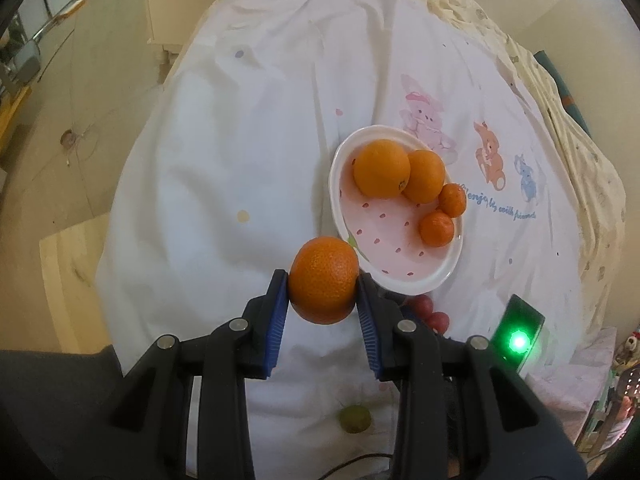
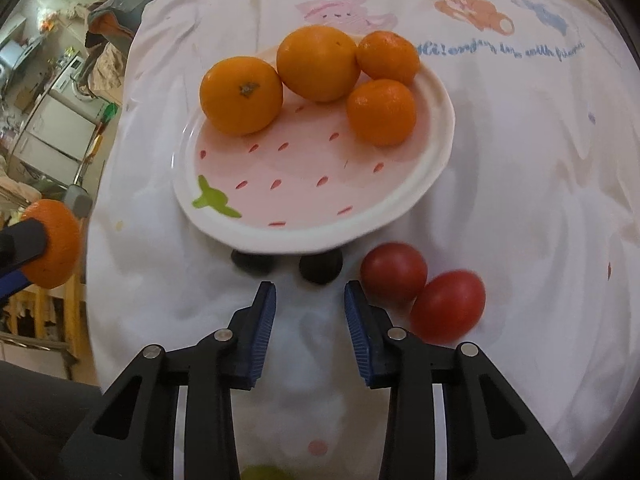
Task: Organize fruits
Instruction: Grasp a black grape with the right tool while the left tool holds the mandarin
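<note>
Our left gripper (image 1: 322,280) clamps an orange (image 1: 323,278) at lower centre, just beside the plate (image 1: 416,280) rim. Our right gripper (image 2: 310,294) stands apart, empty over bare cloth (image 2: 520,180); two dark fruits (image 2: 320,266), perhaps grapes, lie ahead.

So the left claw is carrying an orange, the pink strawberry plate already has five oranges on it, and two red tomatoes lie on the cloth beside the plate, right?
Nearly. The plate holds four oranges, not five, as the right wrist view shows plainly. The fifth orange is the one pinched in the left gripper, not yet on the plate. The two red tomatoes do lie on the cloth beside it.
</note>
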`<move>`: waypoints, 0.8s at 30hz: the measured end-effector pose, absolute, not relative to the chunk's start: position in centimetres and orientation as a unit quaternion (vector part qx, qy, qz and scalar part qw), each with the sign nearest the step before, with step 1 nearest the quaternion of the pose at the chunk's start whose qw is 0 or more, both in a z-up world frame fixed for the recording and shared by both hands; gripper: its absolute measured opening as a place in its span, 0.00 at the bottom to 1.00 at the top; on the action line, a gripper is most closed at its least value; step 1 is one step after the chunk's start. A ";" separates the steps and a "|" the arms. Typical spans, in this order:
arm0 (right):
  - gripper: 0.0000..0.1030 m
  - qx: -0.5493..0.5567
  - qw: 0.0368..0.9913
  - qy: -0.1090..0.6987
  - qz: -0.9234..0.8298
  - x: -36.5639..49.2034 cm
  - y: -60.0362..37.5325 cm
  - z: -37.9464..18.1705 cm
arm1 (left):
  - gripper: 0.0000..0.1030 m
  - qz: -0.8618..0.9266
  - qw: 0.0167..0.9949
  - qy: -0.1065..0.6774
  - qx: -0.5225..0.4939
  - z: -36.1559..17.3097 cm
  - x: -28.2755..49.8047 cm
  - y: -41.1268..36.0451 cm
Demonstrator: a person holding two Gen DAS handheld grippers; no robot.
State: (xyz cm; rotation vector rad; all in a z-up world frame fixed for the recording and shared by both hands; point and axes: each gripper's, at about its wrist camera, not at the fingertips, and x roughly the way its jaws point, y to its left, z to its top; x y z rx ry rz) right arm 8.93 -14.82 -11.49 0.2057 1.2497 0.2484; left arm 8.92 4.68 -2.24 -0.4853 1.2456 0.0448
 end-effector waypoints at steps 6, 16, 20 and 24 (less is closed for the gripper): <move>0.34 0.047 0.817 0.565 0.106 9.9 -14.2 -11.7 | 0.29 0.009 0.779 0.581 -0.237 -2.2 9.0 4.5; 0.23 0.038 0.807 0.577 0.123 10.0 -14.3 -11.4 | 0.29 0.022 0.782 0.580 -0.225 -2.5 9.3 4.4; 0.23 0.041 0.806 0.573 0.140 8.9 -14.7 -10.1 | 0.29 0.024 0.784 0.579 -0.224 -2.6 9.4 4.4; 0.23 0.052 0.809 0.564 0.159 7.9 -15.8 -7.9 | 0.29 0.031 0.788 0.577 -0.212 -2.9 9.6 4.4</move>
